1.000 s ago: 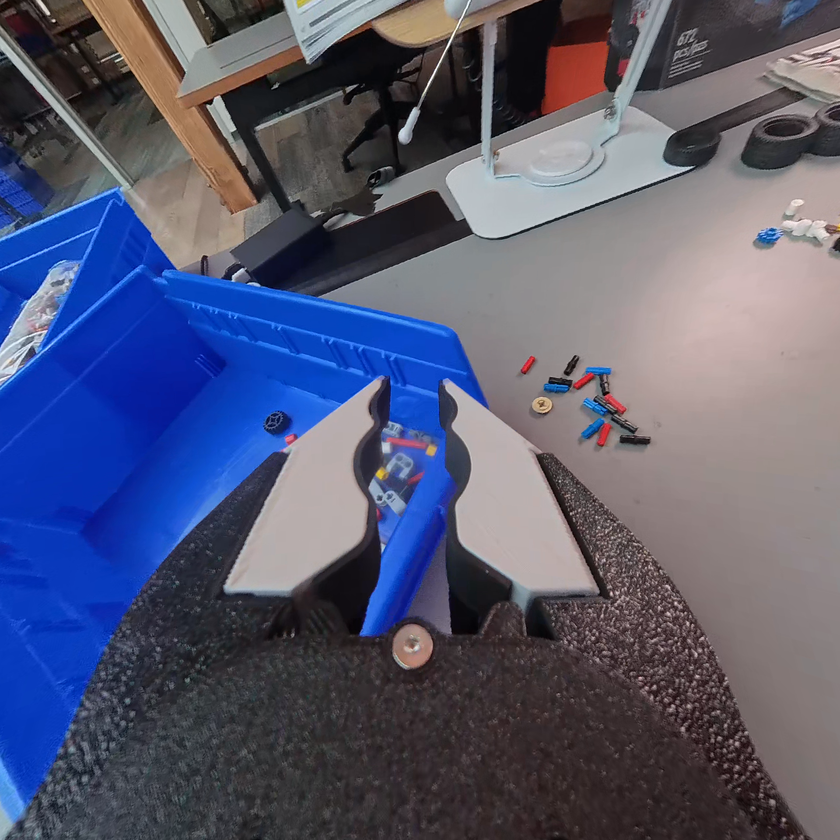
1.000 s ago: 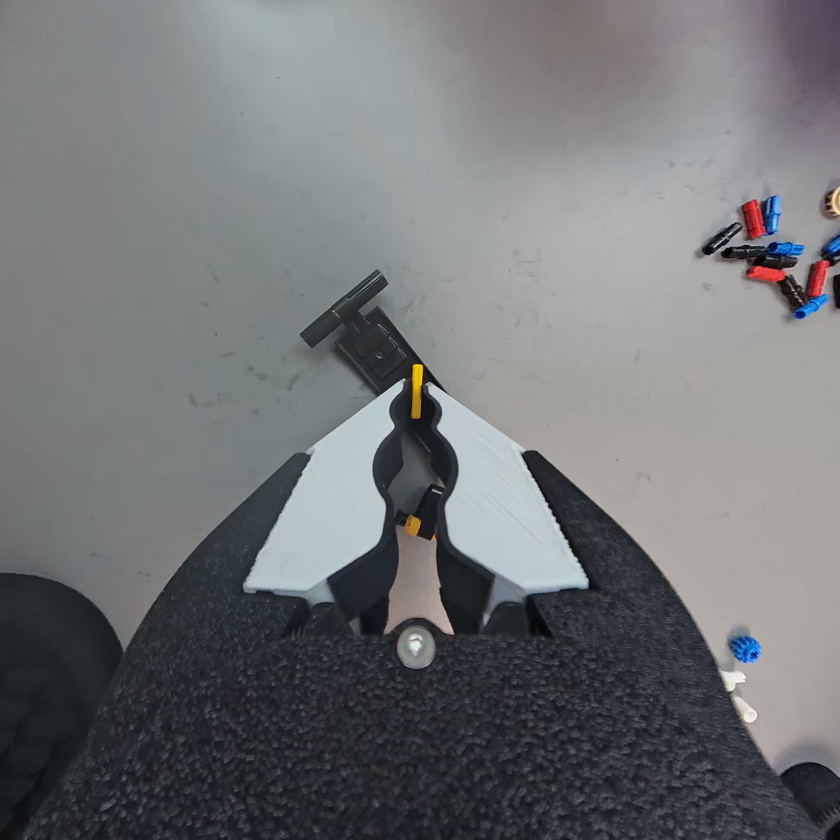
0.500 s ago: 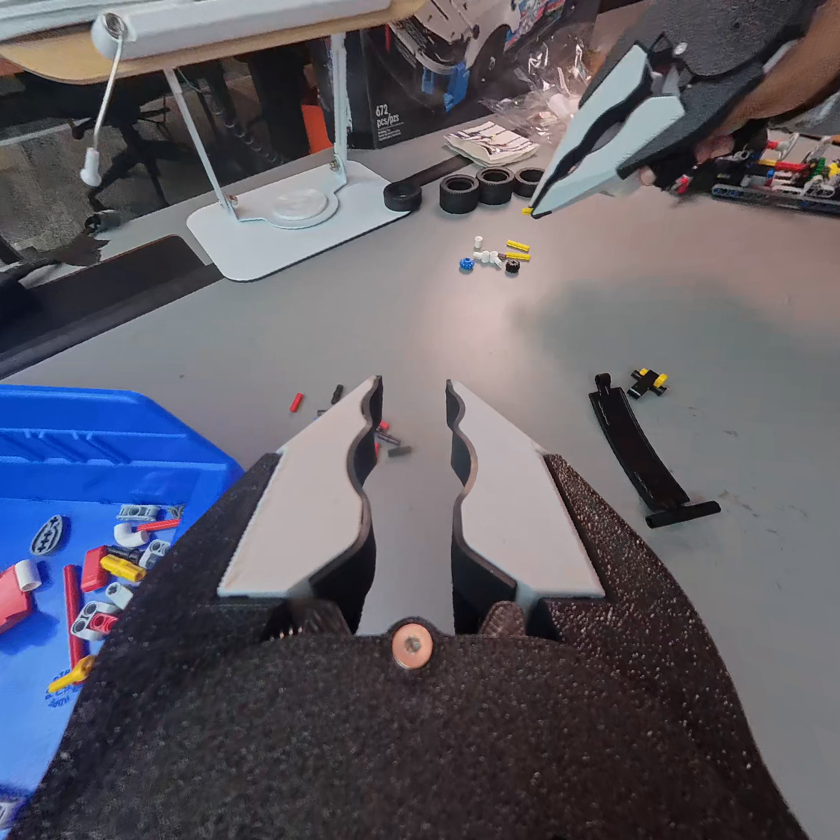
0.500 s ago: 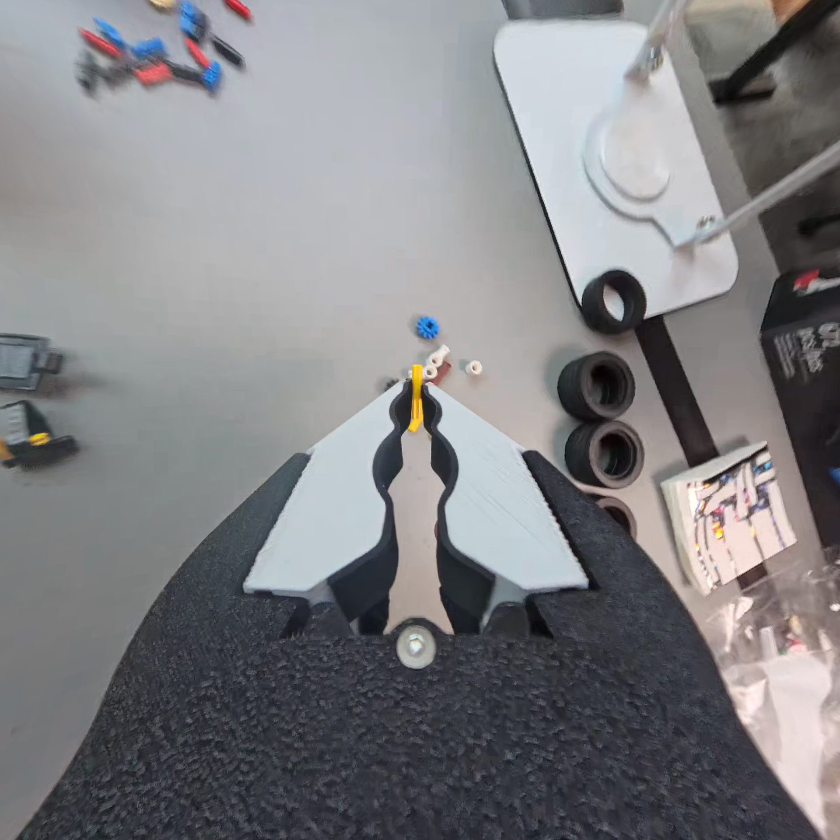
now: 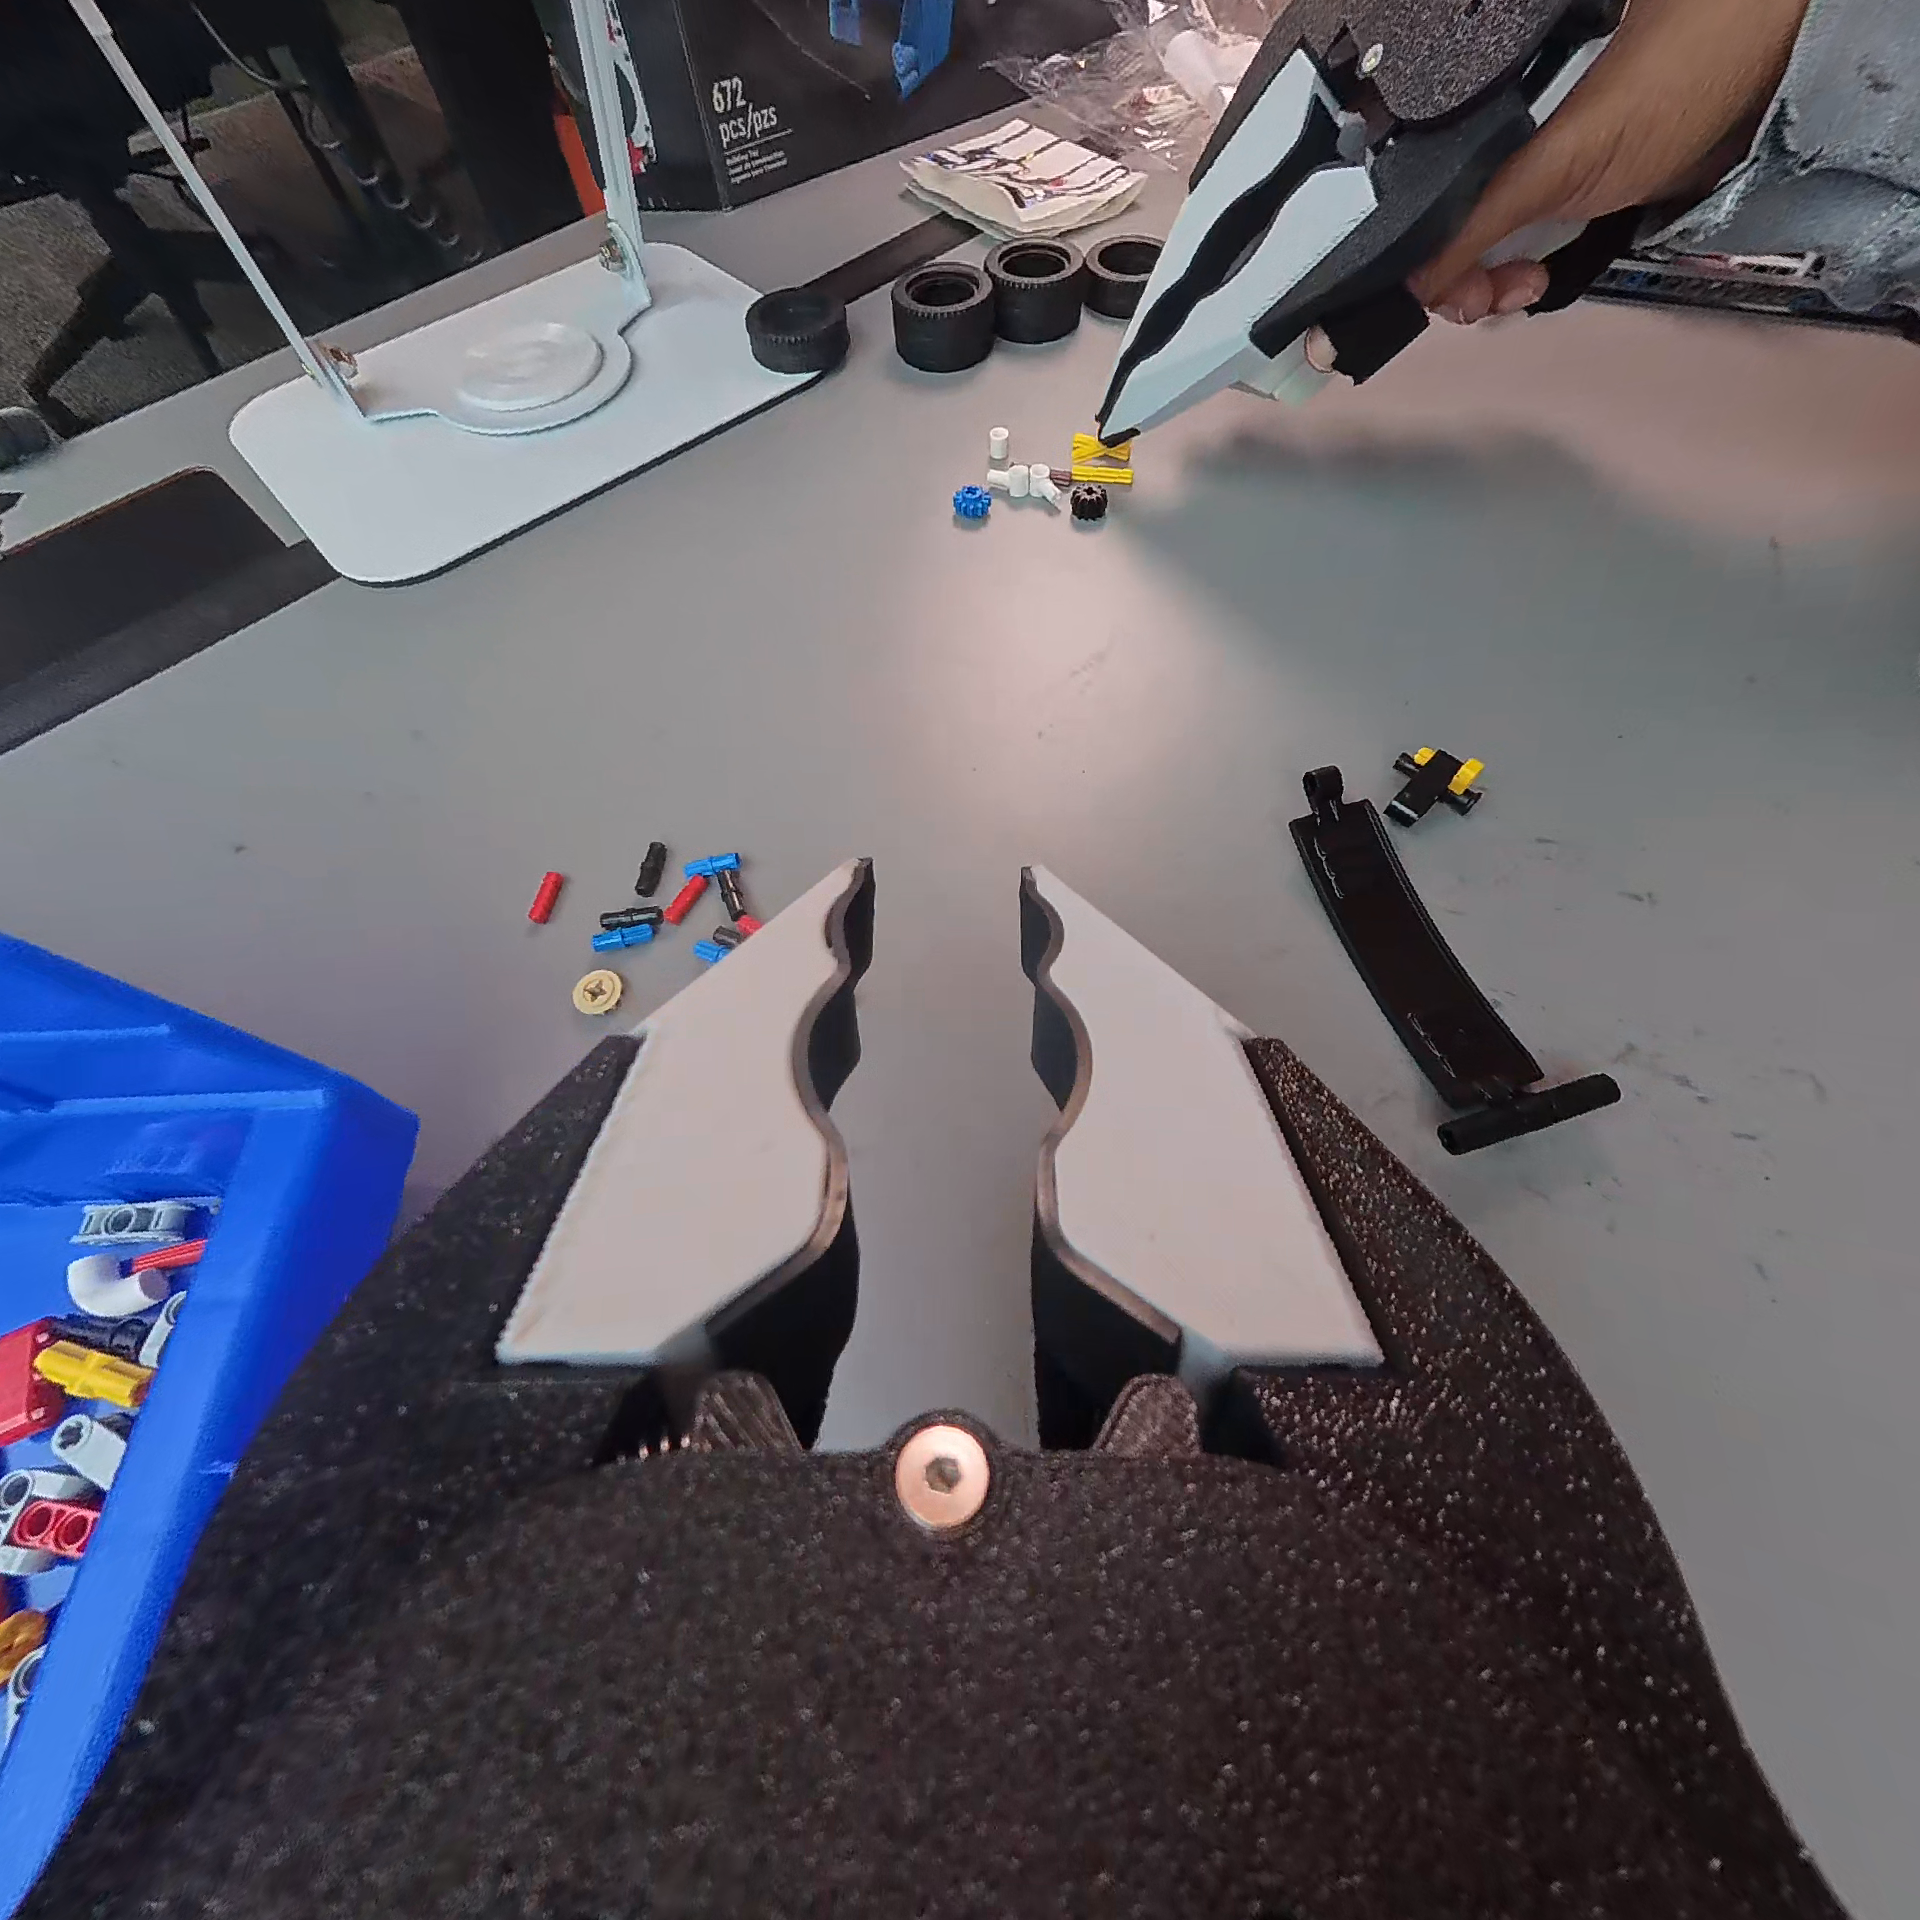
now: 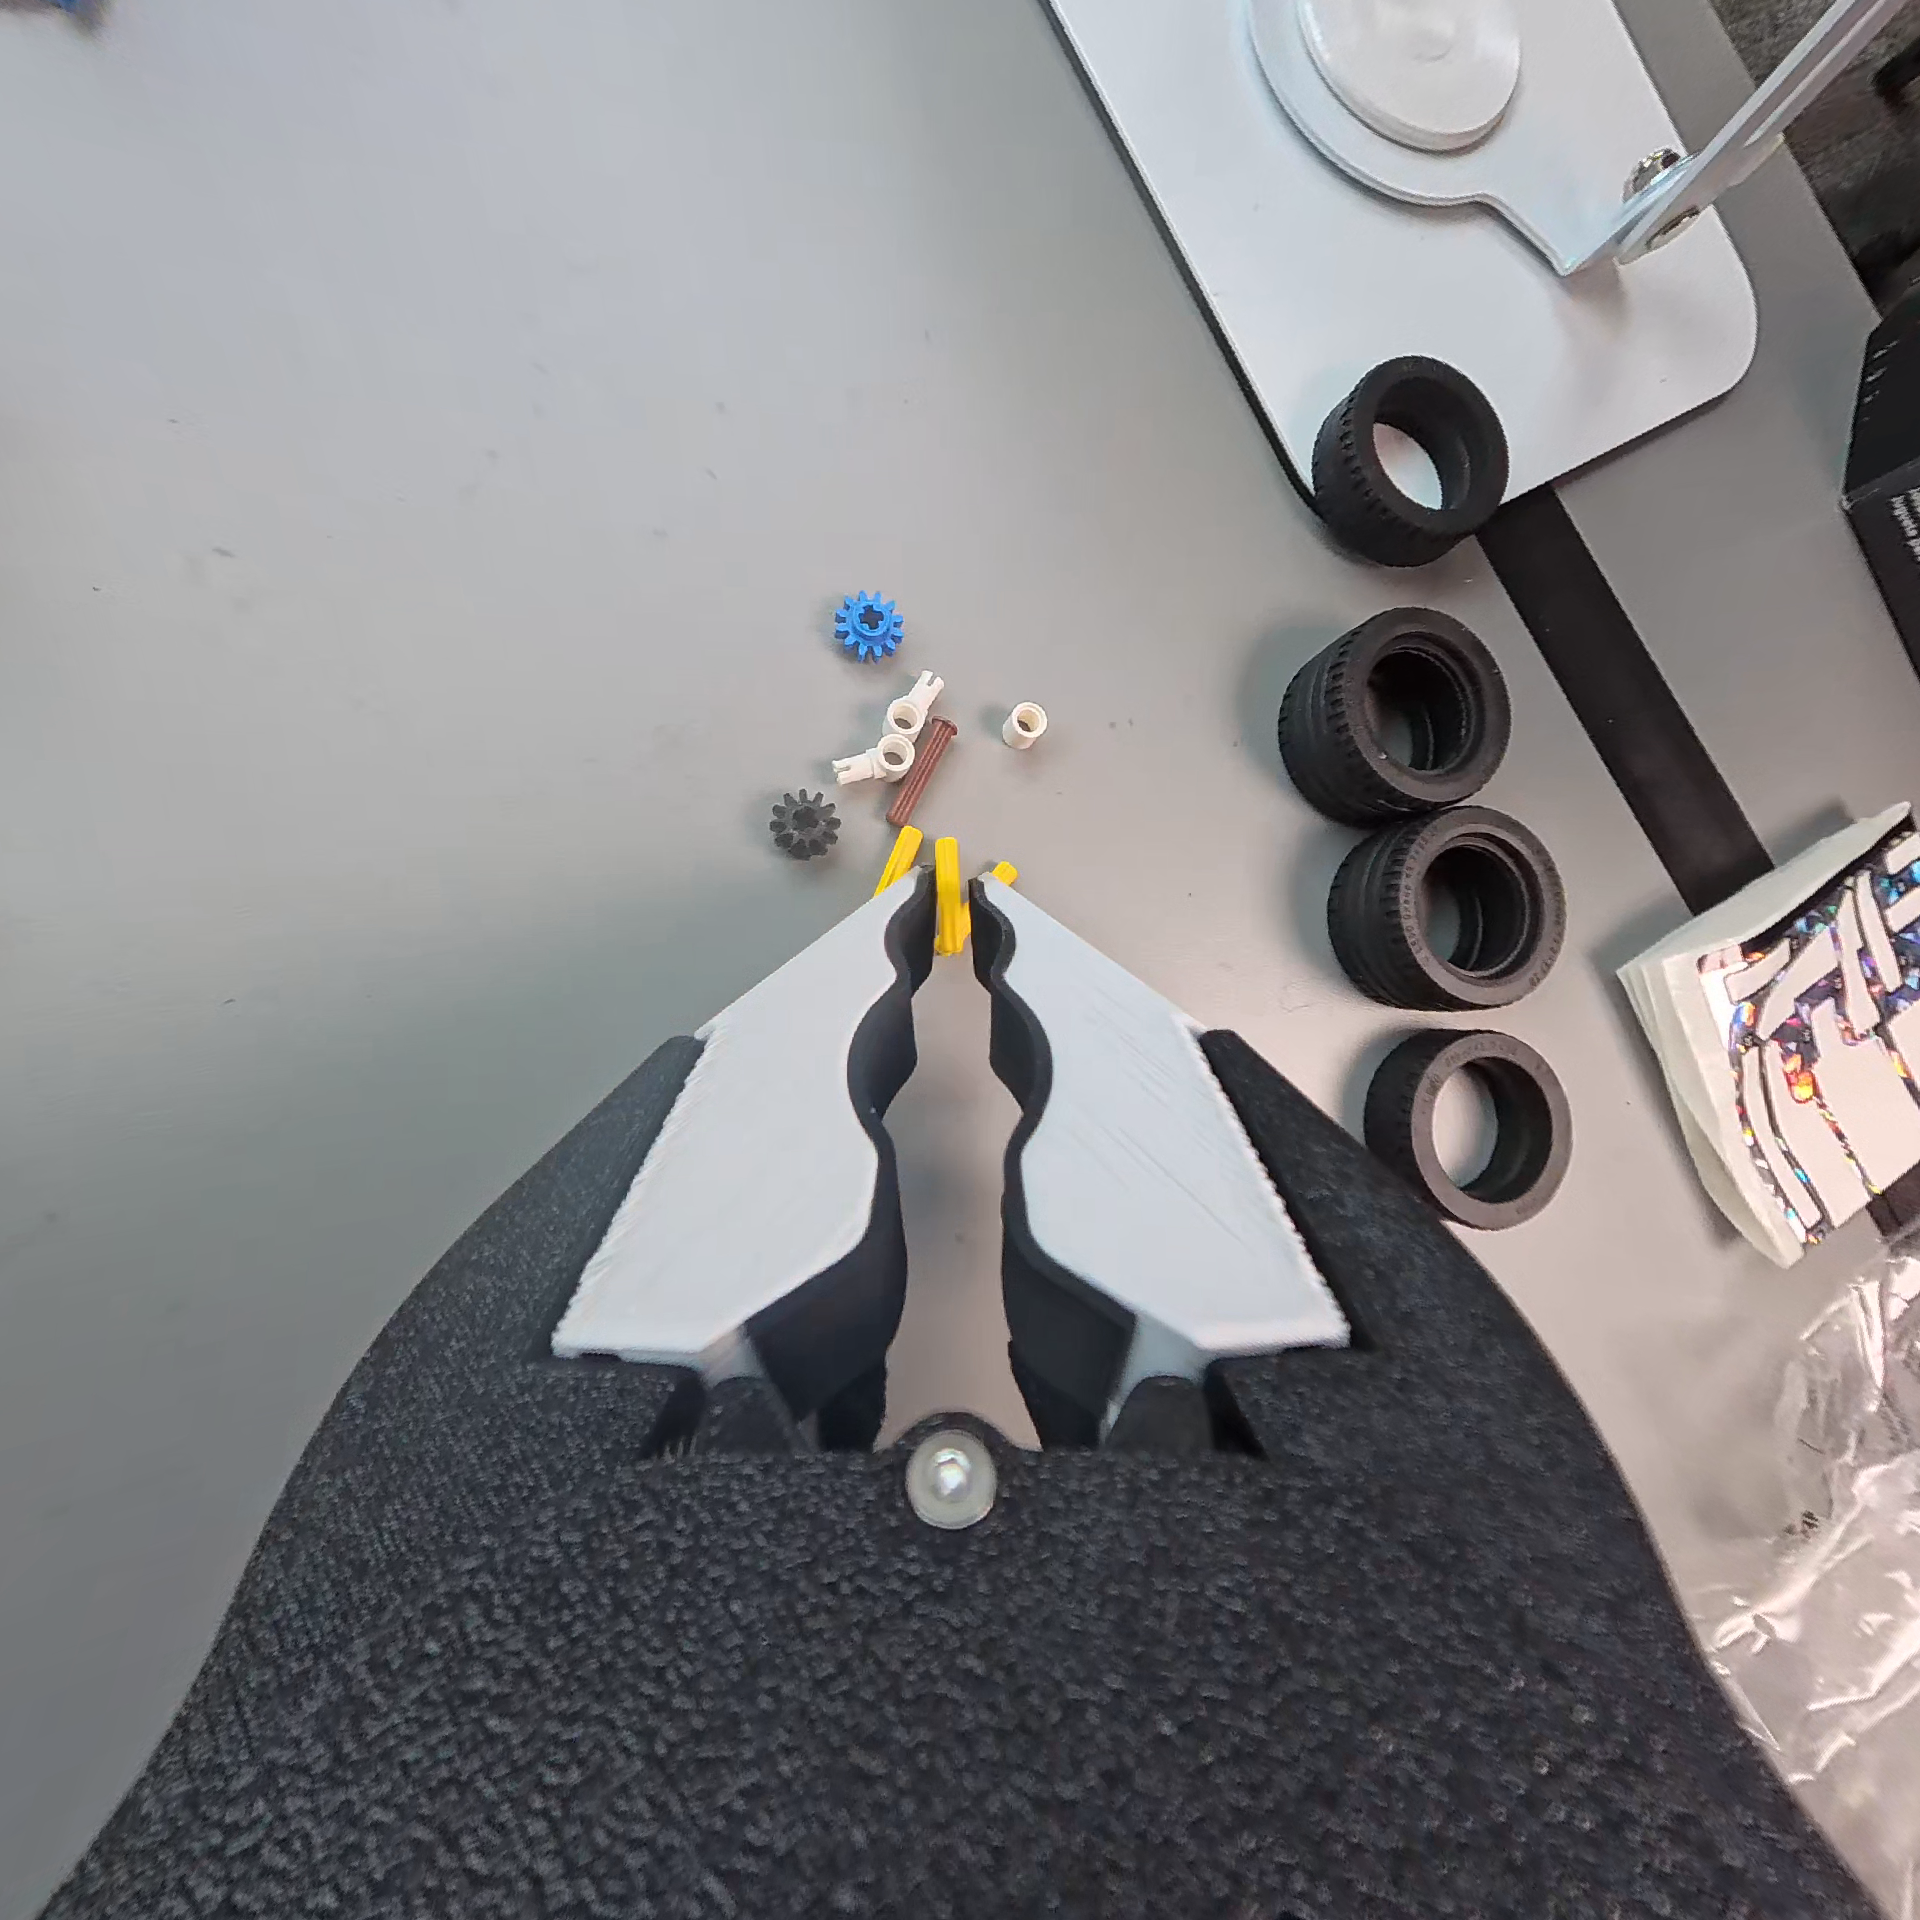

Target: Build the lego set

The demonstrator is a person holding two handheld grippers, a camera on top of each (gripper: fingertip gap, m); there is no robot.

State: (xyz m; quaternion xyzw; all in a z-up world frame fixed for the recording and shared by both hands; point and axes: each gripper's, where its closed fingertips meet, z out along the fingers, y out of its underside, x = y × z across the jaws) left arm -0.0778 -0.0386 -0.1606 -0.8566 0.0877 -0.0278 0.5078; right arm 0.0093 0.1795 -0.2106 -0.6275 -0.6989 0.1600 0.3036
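Grey table (image 5: 1039, 665); beyond it, dim floor (image 5: 94, 239), perhaps carpeted.

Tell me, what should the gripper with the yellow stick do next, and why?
Probably open a little more and lift away. The right gripper has its tips down by the table, its jaws slightly parted around the yellow axle, right beside two other yellow axles, so it seems to be dropping it there.

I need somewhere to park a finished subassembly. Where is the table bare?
Bare table lies between the pin scatter, the curved black panel and the small-parts cluster. Crowded: beside the right gripper, the tyres and the lamp base.
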